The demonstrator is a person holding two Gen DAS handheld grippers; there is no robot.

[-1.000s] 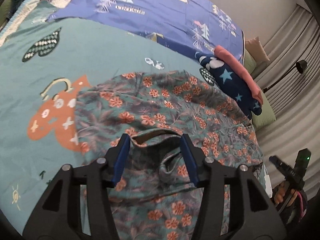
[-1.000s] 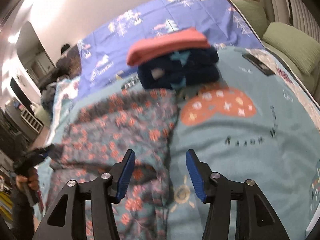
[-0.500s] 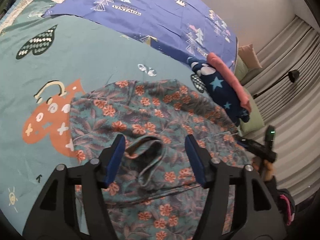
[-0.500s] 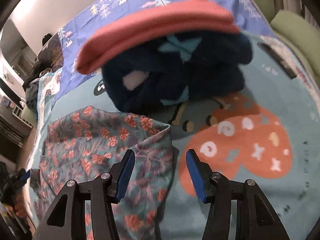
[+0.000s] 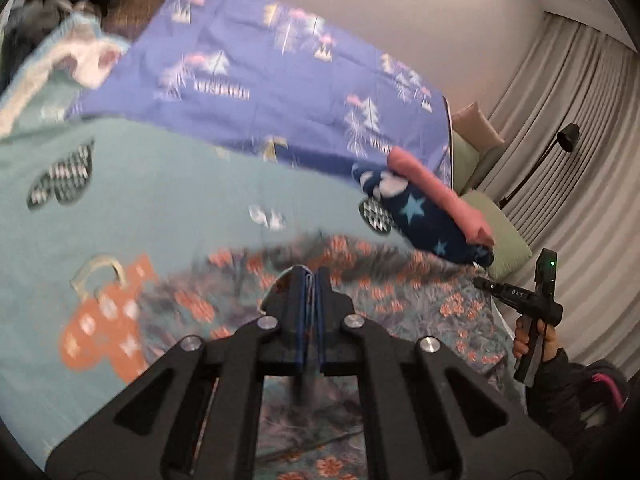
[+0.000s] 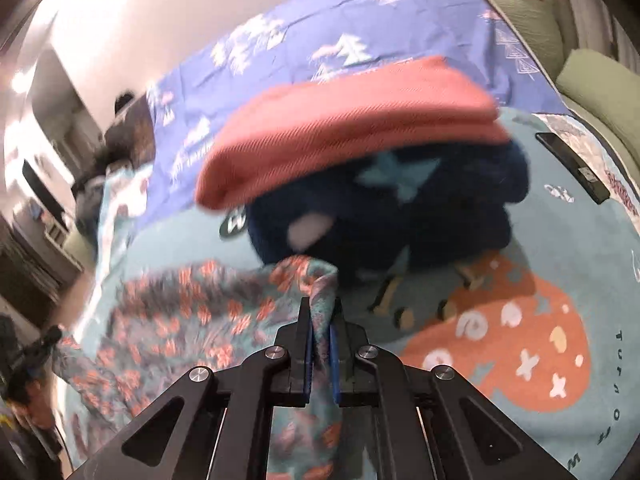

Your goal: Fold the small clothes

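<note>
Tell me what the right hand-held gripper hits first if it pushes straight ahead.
Likely the navy star-print bundle with the pink folded garment on top; it sits just beyond the floral garment pinched in its jaws, though depth is unclear.

White letters "DAS" stand on the black handheld device (image 5: 516, 294); the bedspread's (image 6: 580, 420) lettering is unreadable.

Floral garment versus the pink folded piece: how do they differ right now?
The floral garment lies spread on the bed, pinched by the left gripper and right gripper; the pink folded piece sits untouched atop the navy star garment. Floral is patterned, pink plain.
</note>
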